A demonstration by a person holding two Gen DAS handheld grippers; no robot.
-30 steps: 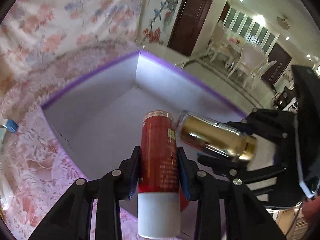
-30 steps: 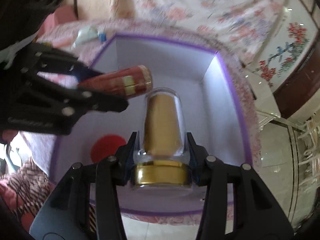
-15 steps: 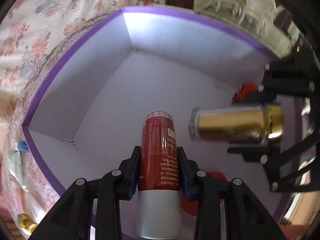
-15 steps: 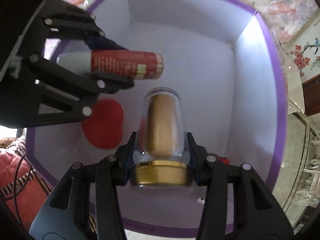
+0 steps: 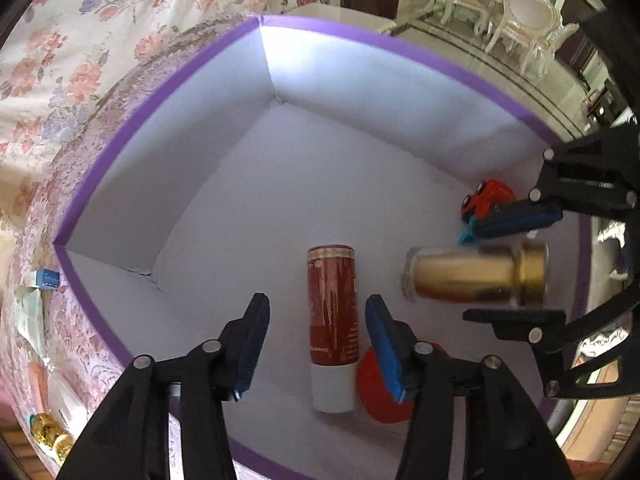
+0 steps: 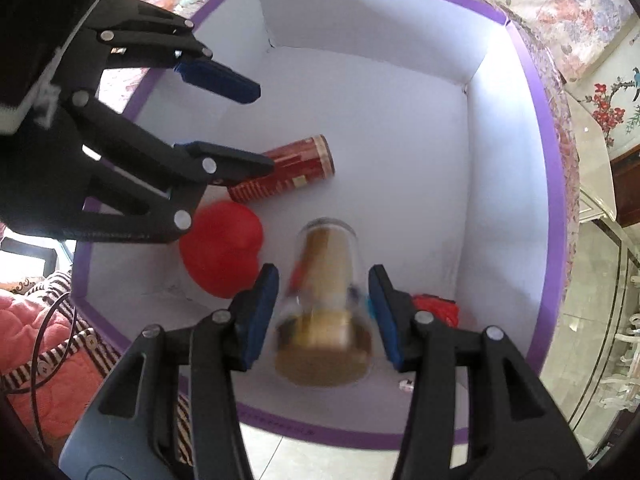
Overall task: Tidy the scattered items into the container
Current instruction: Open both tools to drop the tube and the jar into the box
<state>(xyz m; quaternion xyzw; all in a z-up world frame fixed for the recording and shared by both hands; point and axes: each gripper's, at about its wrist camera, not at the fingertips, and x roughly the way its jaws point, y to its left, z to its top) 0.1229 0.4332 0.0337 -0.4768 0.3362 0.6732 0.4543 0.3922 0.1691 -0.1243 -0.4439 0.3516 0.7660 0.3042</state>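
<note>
Inside the box [image 5: 168, 152], both grippers [image 5: 316, 344] [image 6: 322, 316] are gaping, spread; tube [image 5: 332, 308] and slick, breakable-looking jar [image 6: 324, 308] are lying loose.

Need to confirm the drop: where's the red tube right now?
The red tube lies on the floor of the purple-rimmed box, between the open left claw fingers, beside a red heart.

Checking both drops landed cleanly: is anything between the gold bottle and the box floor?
Nothing visible: the gold bottle with clear cap is blurred between the open right gripper, with bare purple-rimmed white box floor around it.
</note>
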